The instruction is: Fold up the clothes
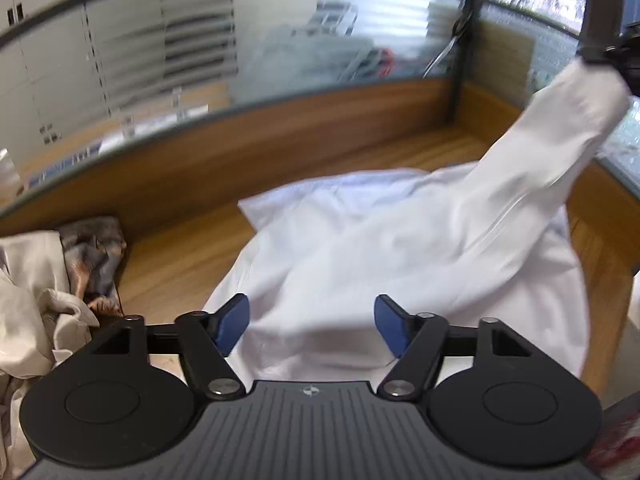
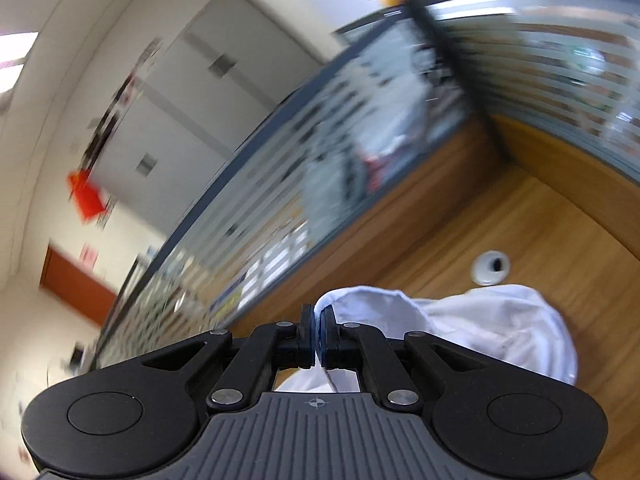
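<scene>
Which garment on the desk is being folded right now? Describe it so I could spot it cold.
On the wooden desk, right of the crumpled pile, lies a white shirt. Unlike the pile, it is spread out, one sleeve lifted by the right gripper.

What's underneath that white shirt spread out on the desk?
The white shirt lies on the wooden desk, which shows all around it. Whatever sits directly beneath the cloth is covered. The right claw lifts one sleeve off it.

Two wrist views, shared shirt
</scene>
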Motion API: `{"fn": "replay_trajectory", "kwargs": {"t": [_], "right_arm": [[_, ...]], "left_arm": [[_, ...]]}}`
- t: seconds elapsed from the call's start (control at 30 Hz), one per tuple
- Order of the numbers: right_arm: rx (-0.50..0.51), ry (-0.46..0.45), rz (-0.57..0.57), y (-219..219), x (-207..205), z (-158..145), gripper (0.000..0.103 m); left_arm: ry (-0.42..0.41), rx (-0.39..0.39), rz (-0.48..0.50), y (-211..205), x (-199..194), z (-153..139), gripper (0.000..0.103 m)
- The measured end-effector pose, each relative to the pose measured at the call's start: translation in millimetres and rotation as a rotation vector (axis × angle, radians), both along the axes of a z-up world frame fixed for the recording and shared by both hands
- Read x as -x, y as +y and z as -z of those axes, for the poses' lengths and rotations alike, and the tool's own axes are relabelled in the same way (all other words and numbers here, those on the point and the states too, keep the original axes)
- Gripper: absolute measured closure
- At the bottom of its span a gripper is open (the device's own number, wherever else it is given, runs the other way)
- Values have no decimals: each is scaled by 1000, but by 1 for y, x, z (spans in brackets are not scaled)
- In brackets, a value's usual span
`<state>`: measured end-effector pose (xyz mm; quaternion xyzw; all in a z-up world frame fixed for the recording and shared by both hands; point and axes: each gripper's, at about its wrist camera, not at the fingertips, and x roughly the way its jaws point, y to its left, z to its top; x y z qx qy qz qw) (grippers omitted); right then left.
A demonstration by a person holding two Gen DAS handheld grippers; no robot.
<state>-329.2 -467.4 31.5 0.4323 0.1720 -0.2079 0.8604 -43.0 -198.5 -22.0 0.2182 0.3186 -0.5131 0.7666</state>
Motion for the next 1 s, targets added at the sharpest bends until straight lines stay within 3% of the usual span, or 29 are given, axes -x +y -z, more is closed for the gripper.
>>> {"fn": "replay_trajectory", "kwargs": {"t": [0.13,0.37,0.5,0.63,0.67,0.7,0.73,0.87,1.0], "right_arm": [[70,25,-154,30,-41,-8,98],[62,-3,-378,83,-110,-5,98],[-20,-69,-465,106,-141,-5,98],[-115,-116,-521,125,-160,-5,98],[-120,-120,-531,129,-163,-6,98],[-125,-125,-541,132,-166,-7,98],[-113,-121,-547,135,-167,-9,98],[-31,-85,-562,140,-166,-19,93],[68,-37,-567,136,-153,-28,79]], "left_arm": [[10,82,3,5,18,-24,23],[-2,155,70,0,57,-46,17],[-22,169,58,-4,72,-40,17],[-43,189,-55,-8,69,-34,18],[-46,198,-86,-7,66,-32,37],[-45,201,-114,-6,61,-31,82],[-30,199,-142,-3,55,-31,92],[-3,171,-274,21,29,-26,97],[6,117,-443,63,-6,-18,97]]}}
